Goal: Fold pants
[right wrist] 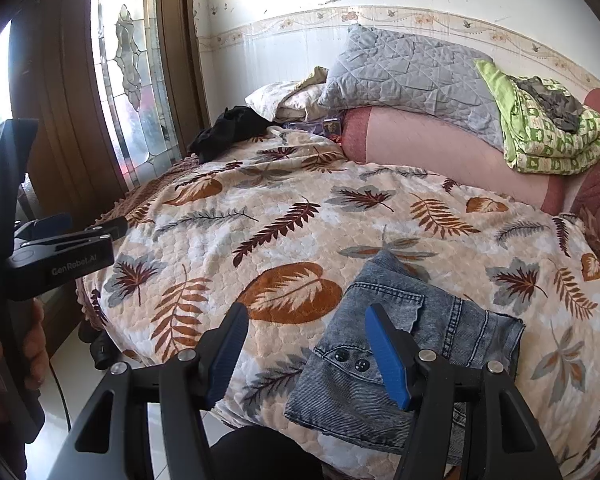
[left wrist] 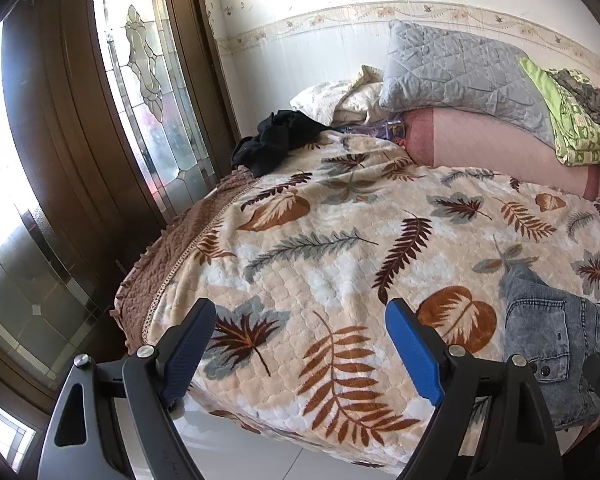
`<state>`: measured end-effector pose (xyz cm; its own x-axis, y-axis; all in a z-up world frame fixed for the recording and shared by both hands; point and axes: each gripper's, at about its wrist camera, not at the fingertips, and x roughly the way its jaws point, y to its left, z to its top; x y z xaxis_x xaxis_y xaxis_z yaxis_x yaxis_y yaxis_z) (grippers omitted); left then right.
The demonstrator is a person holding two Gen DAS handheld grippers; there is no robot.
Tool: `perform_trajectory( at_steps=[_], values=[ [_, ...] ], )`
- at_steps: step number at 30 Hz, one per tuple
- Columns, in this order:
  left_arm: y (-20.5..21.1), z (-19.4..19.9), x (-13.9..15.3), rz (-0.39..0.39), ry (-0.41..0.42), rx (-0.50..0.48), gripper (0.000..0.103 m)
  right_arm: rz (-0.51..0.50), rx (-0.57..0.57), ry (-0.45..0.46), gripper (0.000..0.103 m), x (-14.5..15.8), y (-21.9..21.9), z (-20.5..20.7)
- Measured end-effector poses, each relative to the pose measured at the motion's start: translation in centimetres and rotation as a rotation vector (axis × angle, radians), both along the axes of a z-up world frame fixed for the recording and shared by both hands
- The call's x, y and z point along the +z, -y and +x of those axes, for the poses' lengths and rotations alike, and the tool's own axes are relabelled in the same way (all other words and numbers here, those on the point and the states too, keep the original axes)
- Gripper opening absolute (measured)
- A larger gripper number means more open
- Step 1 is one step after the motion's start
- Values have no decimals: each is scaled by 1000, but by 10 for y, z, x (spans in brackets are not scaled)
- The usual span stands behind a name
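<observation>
lying folded into a compact square on the bed [right wrist: 260, 216], the pants [right wrist: 404, 344] look finished; both grippers' jaws stand open, empty; next, withdraw toward six o'clock.

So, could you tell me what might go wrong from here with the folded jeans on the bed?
1. The jeans lie close to the bed's near edge; a nudge might slide them off.
2. The right gripper hangs open just over them, one of its fingers above the buttoned flap; it could snag the flap and undo the fold.
3. The plush blanket is soft, so the stack may slump.
</observation>
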<state>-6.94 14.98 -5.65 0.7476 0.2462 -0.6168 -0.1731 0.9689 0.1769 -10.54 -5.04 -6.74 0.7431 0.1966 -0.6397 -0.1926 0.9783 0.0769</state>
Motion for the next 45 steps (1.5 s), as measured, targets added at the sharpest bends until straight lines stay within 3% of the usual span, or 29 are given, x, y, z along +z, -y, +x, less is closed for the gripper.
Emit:
perform_trajectory(
  at_steps=[26, 45],
  values=[
    [41, -17, 17, 28, 26, -43, 87, 49, -69, 30, 64, 6, 53, -18],
    [45, -28, 24, 9, 24, -57, 87, 59, -123, 59, 64, 14, 75, -31]
  ],
)
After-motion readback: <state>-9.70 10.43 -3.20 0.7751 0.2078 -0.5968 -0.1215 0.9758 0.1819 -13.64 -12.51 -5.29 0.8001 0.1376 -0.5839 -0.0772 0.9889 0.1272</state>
